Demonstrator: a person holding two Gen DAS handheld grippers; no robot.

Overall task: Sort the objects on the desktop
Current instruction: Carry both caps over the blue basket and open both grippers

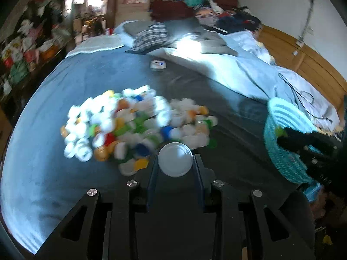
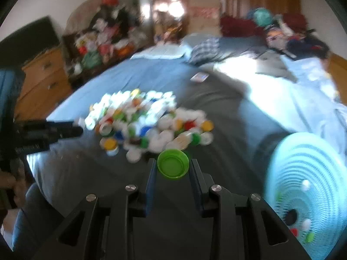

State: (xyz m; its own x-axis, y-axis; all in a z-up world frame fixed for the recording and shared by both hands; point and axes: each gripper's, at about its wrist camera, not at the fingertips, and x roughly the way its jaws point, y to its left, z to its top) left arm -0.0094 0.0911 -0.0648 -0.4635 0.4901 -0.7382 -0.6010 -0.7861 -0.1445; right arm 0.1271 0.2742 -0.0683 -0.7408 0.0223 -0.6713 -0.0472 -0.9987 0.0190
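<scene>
A: Looking along the right gripper (image 2: 173,166), a green cap (image 2: 172,165) is seen pinched between its nearly closed jaws, open side toward the camera. The turquoise basket (image 2: 303,173) lies near and to the right of those fingers, with a few caps already seen inside.

B: And the left gripper (image 1: 175,162)?

A: A white cap (image 1: 175,160) is clamped there in the same way, jaws drawn in tight on it. From that side the basket (image 1: 282,151) is found far off to the right, with the right gripper's black body crossing in front of its rim. So the right hand is judged much the nearer to the basket.

B: Where is the rest?

A: The heap of mixed caps (image 1: 134,127) is spread on the grey bedcover (image 1: 43,119), just beyond both sets of fingers. A small white box (image 1: 158,65) is left farther back.

B: Is anything in the way?

A: Between green cap and basket only bare cover is seen. For the white cap, the right hand's tool is probably the obstacle, so a wait is advised.
</scene>
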